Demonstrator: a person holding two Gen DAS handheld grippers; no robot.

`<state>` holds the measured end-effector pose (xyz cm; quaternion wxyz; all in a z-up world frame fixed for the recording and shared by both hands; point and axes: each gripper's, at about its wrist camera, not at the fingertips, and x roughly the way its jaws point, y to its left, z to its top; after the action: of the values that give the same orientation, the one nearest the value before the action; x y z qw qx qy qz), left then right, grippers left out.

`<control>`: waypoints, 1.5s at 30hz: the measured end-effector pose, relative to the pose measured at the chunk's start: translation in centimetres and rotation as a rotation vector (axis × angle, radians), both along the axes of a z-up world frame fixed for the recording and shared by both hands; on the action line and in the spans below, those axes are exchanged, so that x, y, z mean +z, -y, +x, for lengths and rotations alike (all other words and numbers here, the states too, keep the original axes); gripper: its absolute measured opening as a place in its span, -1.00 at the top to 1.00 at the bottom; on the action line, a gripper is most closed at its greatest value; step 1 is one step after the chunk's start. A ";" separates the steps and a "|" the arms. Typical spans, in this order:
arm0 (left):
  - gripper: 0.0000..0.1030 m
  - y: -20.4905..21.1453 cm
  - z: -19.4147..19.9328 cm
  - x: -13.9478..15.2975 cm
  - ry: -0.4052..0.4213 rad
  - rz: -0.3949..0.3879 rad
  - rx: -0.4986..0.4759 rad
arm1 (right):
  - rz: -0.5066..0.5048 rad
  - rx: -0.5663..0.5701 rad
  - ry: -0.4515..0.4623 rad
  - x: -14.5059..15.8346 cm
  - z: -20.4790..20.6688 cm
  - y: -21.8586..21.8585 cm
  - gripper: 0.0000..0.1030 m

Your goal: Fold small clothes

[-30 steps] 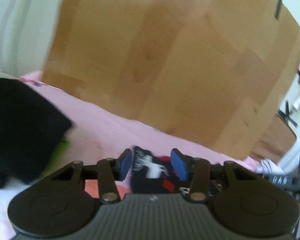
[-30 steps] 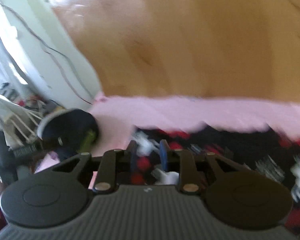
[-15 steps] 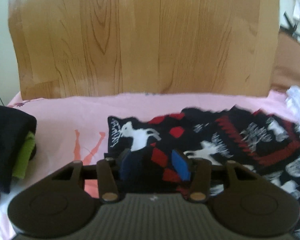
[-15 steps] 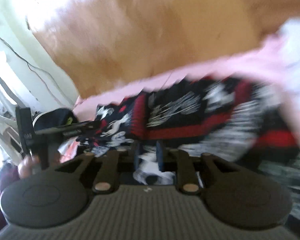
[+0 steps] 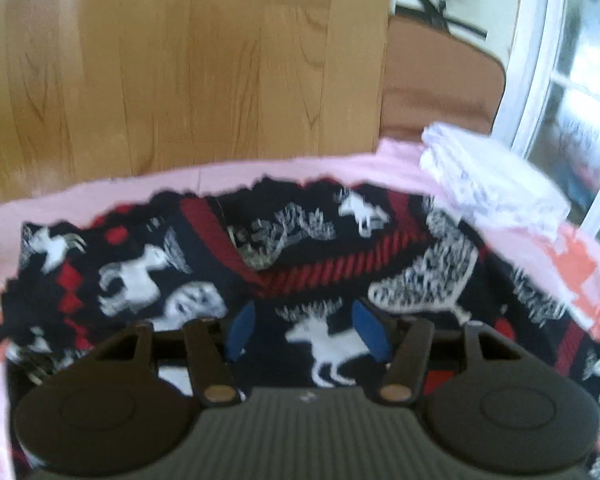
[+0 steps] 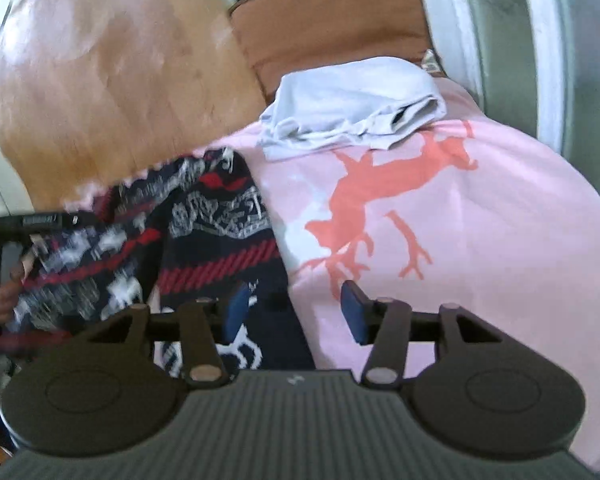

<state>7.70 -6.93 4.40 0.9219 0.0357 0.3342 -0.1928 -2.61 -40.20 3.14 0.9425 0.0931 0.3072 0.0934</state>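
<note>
left hand-held gripper (image 5: pixel 307 332): jaws spread wide | right hand-held gripper (image 6: pixel 294 314): jaws spread wide

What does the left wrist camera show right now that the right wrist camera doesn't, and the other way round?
Only the left wrist view shows the window and the sweater's V-neck. Only the right wrist view shows the coral deer print whole and the other tool at the left edge. Both show the patterned sweater, the pink sheet, the white folded cloth, the wooden board, and open tongs, left and right.
</note>
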 end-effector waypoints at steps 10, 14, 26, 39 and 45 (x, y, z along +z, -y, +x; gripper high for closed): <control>-0.24 0.7 -0.4 -2.1 0.064 0.065 0.047 | -0.516 -0.221 0.147 2.3 6.8 4.6 0.78; -0.34 0.7 -0.7 -2.2 0.064 0.071 0.061 | -0.274 -0.209 0.100 3.1 8.1 7.4 0.50; -0.37 0.0 -0.5 -2.0 0.054 0.029 0.066 | -0.121 0.242 0.109 5.1 19.9 -6.3 0.20; -0.46 -1.5 0.0 -1.8 0.026 -0.084 0.052 | -0.253 0.202 0.016 1.7 28.2 -9.8 0.79; -0.48 -1.4 -0.1 -1.9 0.027 -0.083 0.050 | -0.294 0.180 0.039 2.7 25.5 -9.9 0.22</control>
<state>7.61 -5.49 2.48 0.9315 -0.0082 0.3144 -0.1829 22.86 -30.31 5.86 0.9396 -0.0753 0.3063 0.1332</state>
